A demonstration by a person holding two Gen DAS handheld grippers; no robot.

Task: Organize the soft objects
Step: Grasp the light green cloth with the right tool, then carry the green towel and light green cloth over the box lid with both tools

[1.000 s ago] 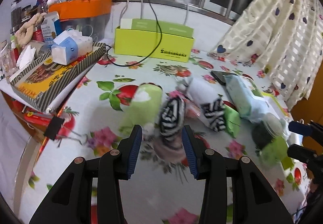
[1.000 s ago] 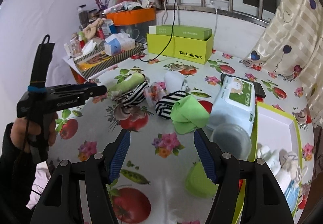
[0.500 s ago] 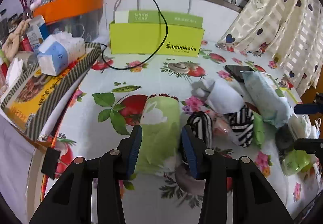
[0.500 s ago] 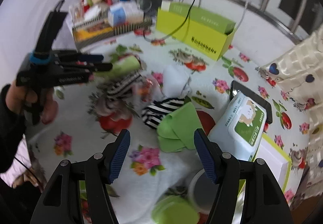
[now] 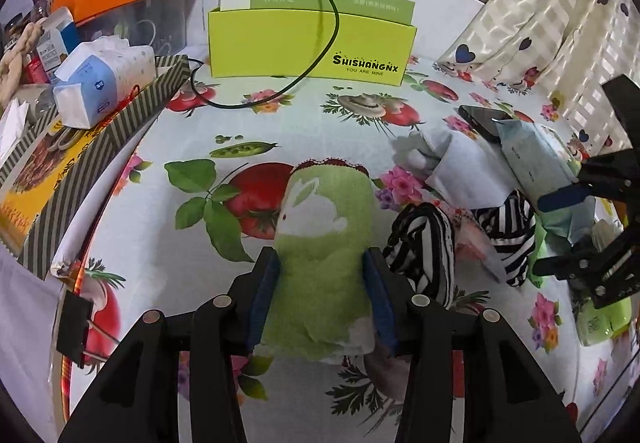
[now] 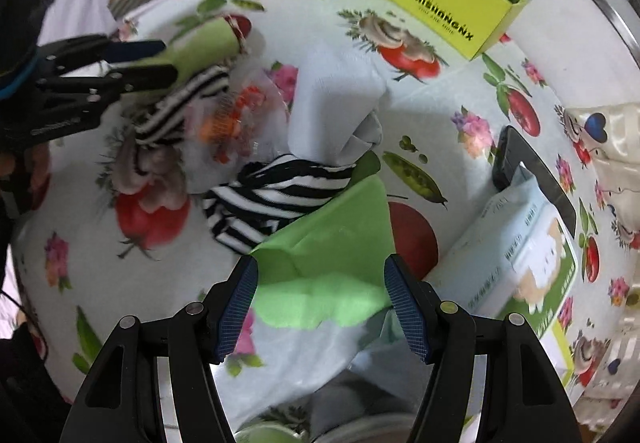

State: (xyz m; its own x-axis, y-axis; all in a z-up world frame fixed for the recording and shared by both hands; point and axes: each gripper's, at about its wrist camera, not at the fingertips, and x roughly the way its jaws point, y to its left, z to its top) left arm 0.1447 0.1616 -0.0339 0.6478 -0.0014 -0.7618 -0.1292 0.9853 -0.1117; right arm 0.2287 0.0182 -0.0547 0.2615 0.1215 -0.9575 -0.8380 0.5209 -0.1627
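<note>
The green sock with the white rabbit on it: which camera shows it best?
The left wrist view. There the green rabbit sock lies almost whole between the opening fingers of the left gripper, rabbit pattern facing the camera. The right wrist view shows only a blurred green end, partly hidden behind that gripper.

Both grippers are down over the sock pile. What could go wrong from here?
1. The left gripper has its jaws opening around the green rabbit sock; a striped sock lies right beside one finger and could get pinched along.
2. The right gripper, open, straddles the green cloth, which overlaps another striped sock; lifting may drag that too.
3. The two grippers work close together and might collide.
</note>
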